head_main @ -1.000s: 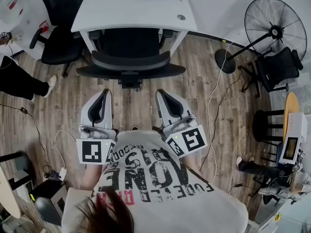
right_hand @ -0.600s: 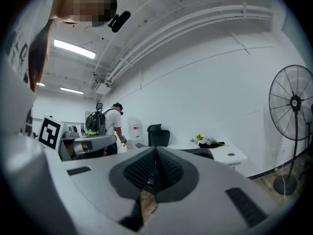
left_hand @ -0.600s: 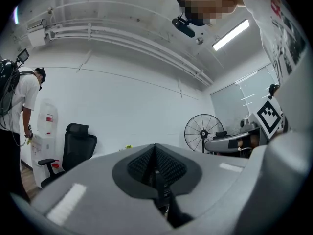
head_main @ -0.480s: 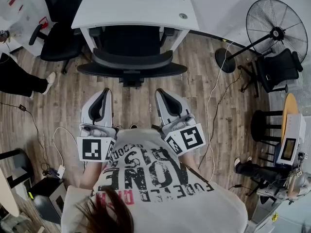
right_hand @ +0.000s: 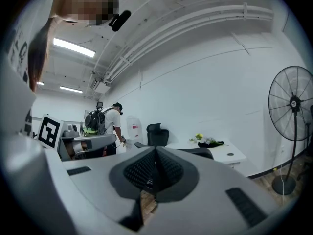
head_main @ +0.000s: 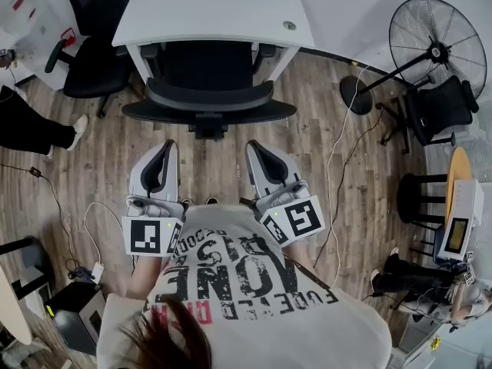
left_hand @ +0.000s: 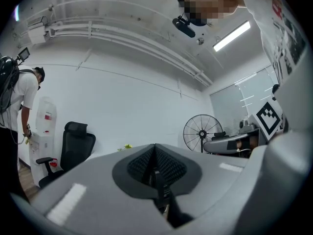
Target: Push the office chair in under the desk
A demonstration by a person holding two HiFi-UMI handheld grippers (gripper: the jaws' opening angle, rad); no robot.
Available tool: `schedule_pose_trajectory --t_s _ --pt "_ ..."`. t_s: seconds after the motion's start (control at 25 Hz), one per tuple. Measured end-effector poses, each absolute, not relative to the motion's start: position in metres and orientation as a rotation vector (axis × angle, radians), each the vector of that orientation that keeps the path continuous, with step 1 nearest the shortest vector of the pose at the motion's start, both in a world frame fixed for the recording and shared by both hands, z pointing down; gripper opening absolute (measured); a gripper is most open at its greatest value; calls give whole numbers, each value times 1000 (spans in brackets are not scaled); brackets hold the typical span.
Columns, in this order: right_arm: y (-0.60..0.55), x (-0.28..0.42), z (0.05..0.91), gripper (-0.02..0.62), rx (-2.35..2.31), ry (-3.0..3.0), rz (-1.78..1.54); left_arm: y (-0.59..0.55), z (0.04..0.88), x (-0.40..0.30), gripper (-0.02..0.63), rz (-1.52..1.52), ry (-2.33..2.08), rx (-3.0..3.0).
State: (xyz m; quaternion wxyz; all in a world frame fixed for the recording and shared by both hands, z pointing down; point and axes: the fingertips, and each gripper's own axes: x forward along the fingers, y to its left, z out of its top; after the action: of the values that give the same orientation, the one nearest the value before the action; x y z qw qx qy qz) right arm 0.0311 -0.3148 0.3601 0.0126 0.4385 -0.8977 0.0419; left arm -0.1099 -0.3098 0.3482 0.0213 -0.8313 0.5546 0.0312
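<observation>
Unmoved since earlier: office chair [head_main: 207, 98] tucked under tabletop [head_main: 207, 14]; left tool [head_main: 165, 151], right tool [head_main: 254, 151] pressed together, empty; push seemingly done.

Bright, even light from ceiling strip lights [left_hand: 233, 35], which glare white in the 2 gripper views, nearly washes out the desk [head_main: 207, 14] top and leaves only soft shadows on the wood floor [head_main: 213, 174]. All 3 views bow at the edges, and close surfaces in the gripper views blur.
</observation>
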Motion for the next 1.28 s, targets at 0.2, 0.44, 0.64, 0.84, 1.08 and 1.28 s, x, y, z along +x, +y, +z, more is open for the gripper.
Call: schedule_pose_trajectory --t_s 0.2,0.44,0.64,0.84,1.08,1.28 --pt "-314 31 361 17 1369 -2793 130 -309 349 -109 12 94 1714 -2582" --pt "-312 31 358 17 1369 -2798 130 -307 347 -109 12 93 1710 -2585" --pt "-312 31 359 17 1368 -2801 131 -306 347 -106 12 89 1701 -2588" --pt "-310 32 358 17 1364 -2805 133 -304 346 -104 12 91 1698 -2588" --pt "-307 30 359 17 1328 -2808 118 -303 347 -103 12 89 1700 -2590" --pt "-307 33 360 17 1327 -2805 126 -302 347 -102 12 87 1702 -2591"
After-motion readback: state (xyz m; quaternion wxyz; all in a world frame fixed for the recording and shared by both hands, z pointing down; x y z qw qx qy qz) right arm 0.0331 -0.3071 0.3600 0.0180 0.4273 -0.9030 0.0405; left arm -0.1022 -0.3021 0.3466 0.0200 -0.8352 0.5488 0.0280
